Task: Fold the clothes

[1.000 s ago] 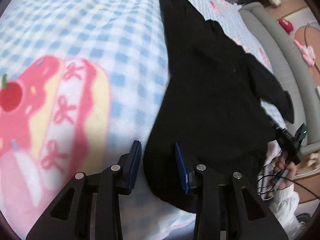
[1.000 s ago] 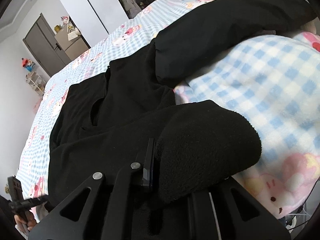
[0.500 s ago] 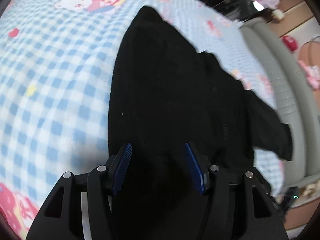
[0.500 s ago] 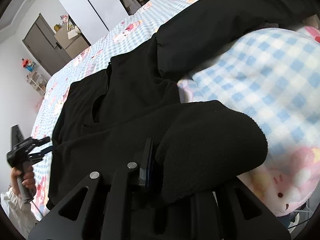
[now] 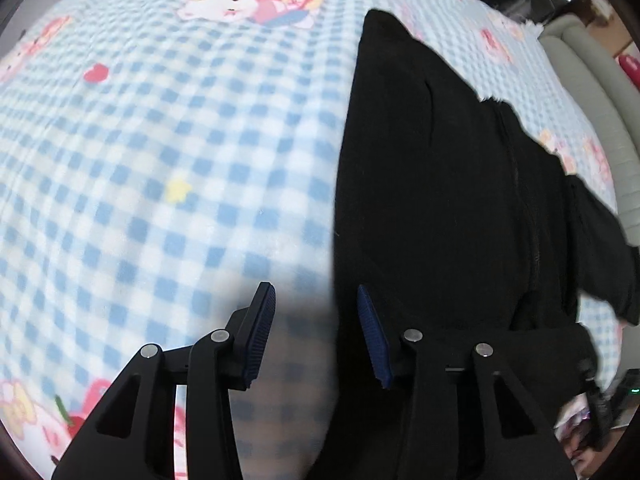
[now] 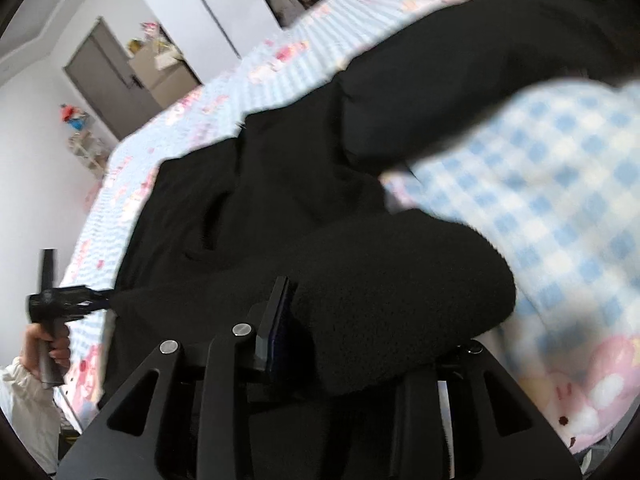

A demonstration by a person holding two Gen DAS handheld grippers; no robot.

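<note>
My left gripper (image 5: 316, 332) is closing, its blue pads straddling the left edge of the black fleece jacket (image 5: 448, 216), which is lying spread on the blue-checked cartoon blanket (image 5: 168, 152), with only a sliver of fleece between the pads and neither pressing it. My right gripper (image 6: 340, 320) is opening with a thick fold of the jacket between its jaws; I'm unable to tell whether they are gripping it. I'm seeing no readable writing, brand or label anywhere.
</note>
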